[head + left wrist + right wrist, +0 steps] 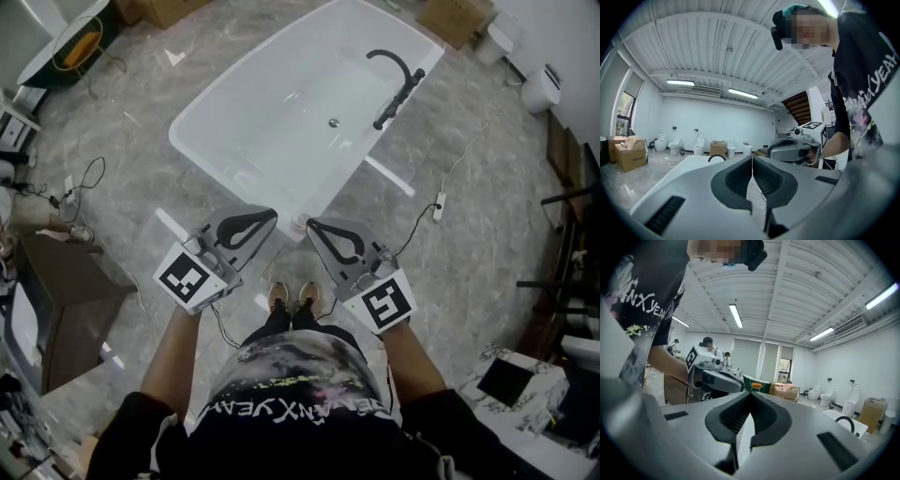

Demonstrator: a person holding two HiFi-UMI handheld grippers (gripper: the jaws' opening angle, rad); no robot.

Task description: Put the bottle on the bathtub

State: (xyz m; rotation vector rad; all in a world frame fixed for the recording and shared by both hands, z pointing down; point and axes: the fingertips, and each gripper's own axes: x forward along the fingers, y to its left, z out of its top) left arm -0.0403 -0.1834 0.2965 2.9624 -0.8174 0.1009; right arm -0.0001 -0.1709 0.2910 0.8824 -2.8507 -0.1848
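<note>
The white bathtub [281, 112] with a black faucet [398, 80] stands on the marble floor straight ahead of me. I cannot make out a bottle in any view. My left gripper [272, 214] and right gripper [311, 225] are held side by side just short of the tub's near corner. Both are shut with nothing between the jaws. In the left gripper view the jaws [752, 158] meet tip to tip, with the right gripper [794, 149] to the right and the tub's rim [691, 160] beyond. The right gripper view shows its jaws [751, 393] closed as well, beside the left gripper [715, 376].
Cardboard boxes [457, 17] and toilets [542, 89] line the far side of the room. A power strip [438, 206] with its cable lies on the floor at the right, more cables [80, 187] at the left. A brown cabinet [66, 300] stands at my left. People [710, 348] stand in the background.
</note>
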